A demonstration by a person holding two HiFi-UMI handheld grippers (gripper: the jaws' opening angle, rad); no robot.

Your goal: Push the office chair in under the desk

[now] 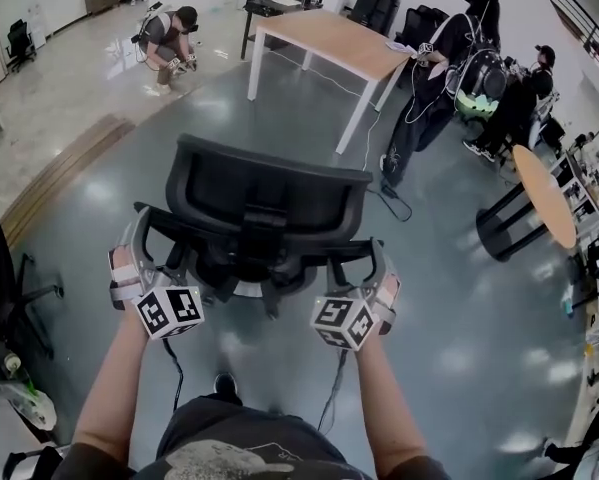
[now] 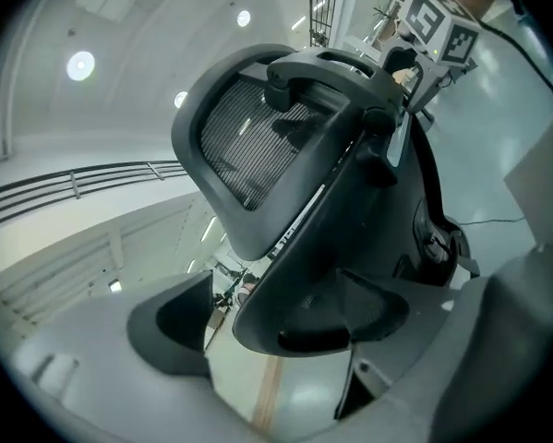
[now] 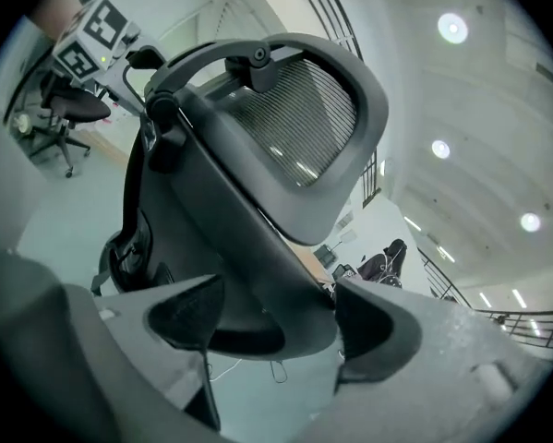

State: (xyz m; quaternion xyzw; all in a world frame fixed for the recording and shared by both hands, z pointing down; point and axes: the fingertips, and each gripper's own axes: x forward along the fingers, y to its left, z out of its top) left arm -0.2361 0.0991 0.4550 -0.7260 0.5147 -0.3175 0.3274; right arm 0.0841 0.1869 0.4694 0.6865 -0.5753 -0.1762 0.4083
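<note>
Left tongs (image 1: 137,236), right tongs (image 1: 381,263) astride chair (image 1: 264,203)

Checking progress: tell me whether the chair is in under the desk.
Out: the office chair stands on the floor, well short of the desk.

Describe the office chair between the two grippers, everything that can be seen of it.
The office chair is black, with a ribbed mesh back set in a hard, plastic-looking frame and a curved bar across the top. It stands upright on the glossy grey floor, back toward the grippers, well apart from the wooden desk. The left gripper and right gripper flank it, each with open jaws either side of a side piece of its frame, not clamped on it.
</note>
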